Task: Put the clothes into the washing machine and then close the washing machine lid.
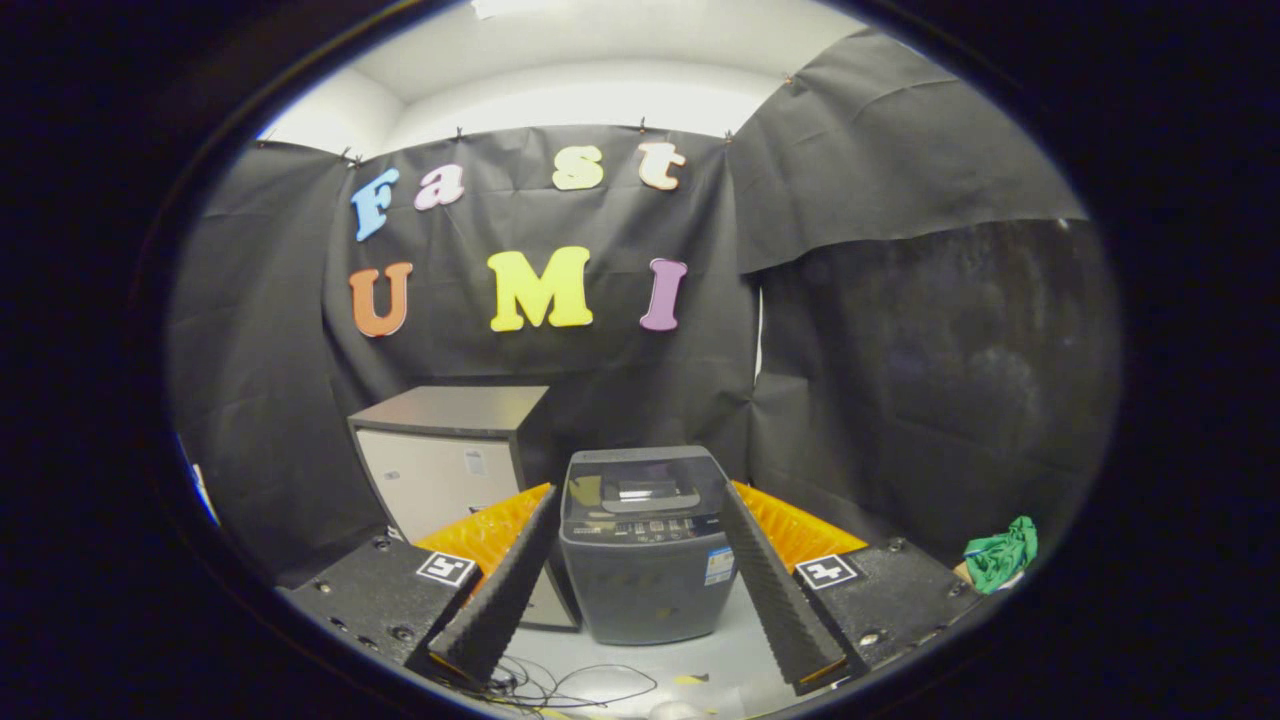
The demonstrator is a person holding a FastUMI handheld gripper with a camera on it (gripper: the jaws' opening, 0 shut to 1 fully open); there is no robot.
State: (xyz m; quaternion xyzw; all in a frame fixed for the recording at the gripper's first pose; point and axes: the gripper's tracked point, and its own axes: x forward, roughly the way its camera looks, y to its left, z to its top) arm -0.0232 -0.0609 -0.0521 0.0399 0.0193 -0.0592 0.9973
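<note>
Booth wall (pixel 900 330): black cloth, hung in creased panels across the back and along the right side; a pale ceiling shows above it.

Floor (pixel 700 665): light grey, bare around the appliances. A tangle of thin dark cables (pixel 560 685) lies on it, just ahead of the left fingertip.

Cabinet (pixel 440 465): box-shaped unit with a dark top and a pale front panel, standing against the back wall, left of and slightly behind the washing machine. Its lower front is partly hidden by the left finger.

Washing machine (pixel 645 545): small dark grey top-loader, upright on the floor, beyond the fingers and framed between them. The lid (pixel 640 480) lies flat on top, with a handle recess near its front edge and a strip of controls just below it. A small sticker sits on the upper right of the front face; it is too small to make out.

Gripper (pixel 640 645): two fingers spread wide apart, holding nothing. Each finger carries a ribbed pad on its inner face and a square marker on its mount. The machine stands in the gap between them, not touched by either.

Clothes (pixel 1000 552): one crumpled green garment, lying well off to the right of the right finger, apart from the washing machine and outside it.
</note>
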